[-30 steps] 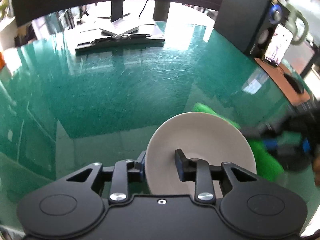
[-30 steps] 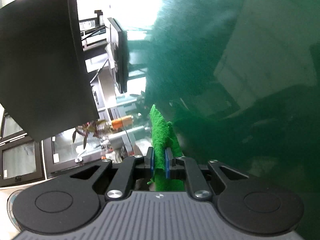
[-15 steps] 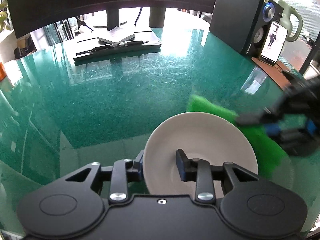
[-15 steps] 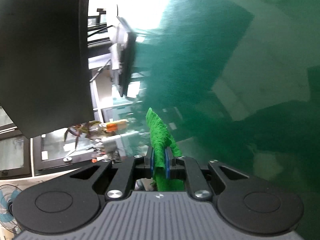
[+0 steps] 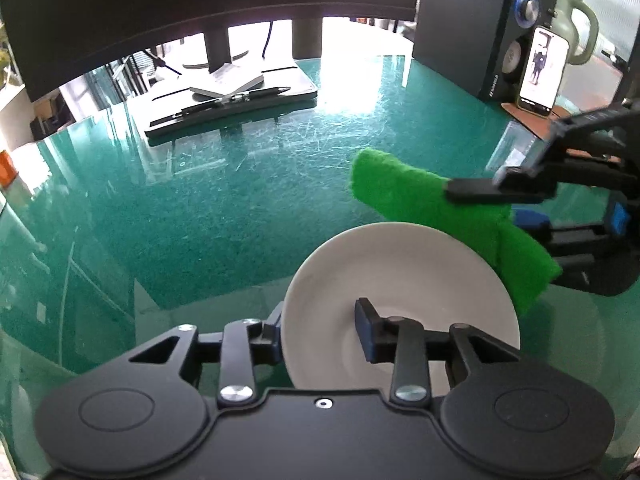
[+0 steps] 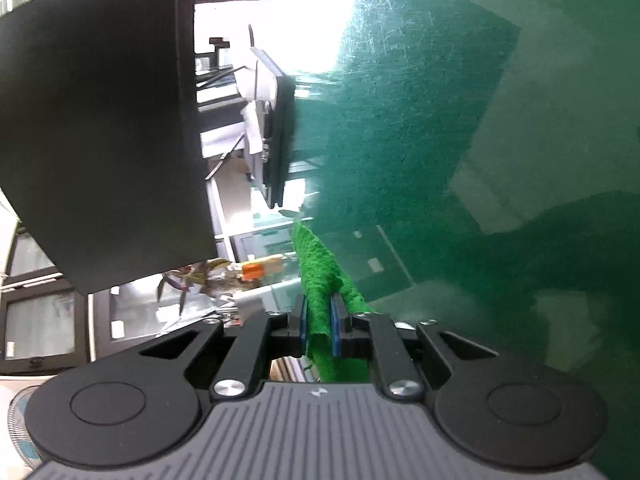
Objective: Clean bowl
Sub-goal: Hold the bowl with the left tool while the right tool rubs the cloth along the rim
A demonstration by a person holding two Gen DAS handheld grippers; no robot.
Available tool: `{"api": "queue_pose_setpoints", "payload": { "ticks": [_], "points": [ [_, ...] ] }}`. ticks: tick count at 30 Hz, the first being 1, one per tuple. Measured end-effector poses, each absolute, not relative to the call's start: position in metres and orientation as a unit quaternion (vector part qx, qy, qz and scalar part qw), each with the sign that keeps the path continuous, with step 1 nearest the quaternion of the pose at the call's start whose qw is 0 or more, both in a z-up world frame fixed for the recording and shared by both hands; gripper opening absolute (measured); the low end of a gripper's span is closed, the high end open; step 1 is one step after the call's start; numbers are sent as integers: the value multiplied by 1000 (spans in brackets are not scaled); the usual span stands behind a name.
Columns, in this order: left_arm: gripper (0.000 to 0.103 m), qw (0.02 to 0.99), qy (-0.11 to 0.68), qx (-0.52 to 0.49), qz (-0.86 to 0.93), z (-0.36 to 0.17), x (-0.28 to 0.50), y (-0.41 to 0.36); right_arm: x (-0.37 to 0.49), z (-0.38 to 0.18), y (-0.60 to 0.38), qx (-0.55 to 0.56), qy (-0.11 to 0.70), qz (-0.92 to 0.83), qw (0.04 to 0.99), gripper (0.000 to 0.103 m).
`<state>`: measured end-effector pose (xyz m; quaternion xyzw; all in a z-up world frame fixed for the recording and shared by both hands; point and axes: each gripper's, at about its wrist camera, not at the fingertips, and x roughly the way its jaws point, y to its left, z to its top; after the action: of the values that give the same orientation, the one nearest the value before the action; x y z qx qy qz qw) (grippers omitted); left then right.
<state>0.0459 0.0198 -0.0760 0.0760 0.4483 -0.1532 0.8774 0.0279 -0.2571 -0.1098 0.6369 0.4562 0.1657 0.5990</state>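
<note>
- Straddling the white bowl's (image 5: 400,280) rim, the left gripper (image 5: 320,332) has just been opening; its pads look slightly off.
- Right gripper (image 6: 319,330) pinches the green cloth (image 5: 436,208), beside the bowl; whether wiping remains, I cannot tell.

Left hand-held gripper (image 5: 320,330) has just been opening; right hand-held gripper (image 6: 319,330) clamped.

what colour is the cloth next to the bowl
Bright green. The cloth shows best in the left wrist view, just behind the white bowl.
</note>
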Motion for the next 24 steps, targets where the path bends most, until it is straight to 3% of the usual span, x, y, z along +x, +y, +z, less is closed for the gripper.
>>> {"api": "queue_pose_setpoints", "payload": {
  "ticks": [7,17,24],
  "points": [
    [36,877,448,84,-153,-76,47,18,-2,-106,-270,623,475,173,597,13],
    [37,874,450,99,-155,-74,47,14,36,-108,-257,612,455,186,620,13],
    [37,875,447,102,-156,-74,46,13,1,-111,-271,614,484,172,599,13]
  ]
}}
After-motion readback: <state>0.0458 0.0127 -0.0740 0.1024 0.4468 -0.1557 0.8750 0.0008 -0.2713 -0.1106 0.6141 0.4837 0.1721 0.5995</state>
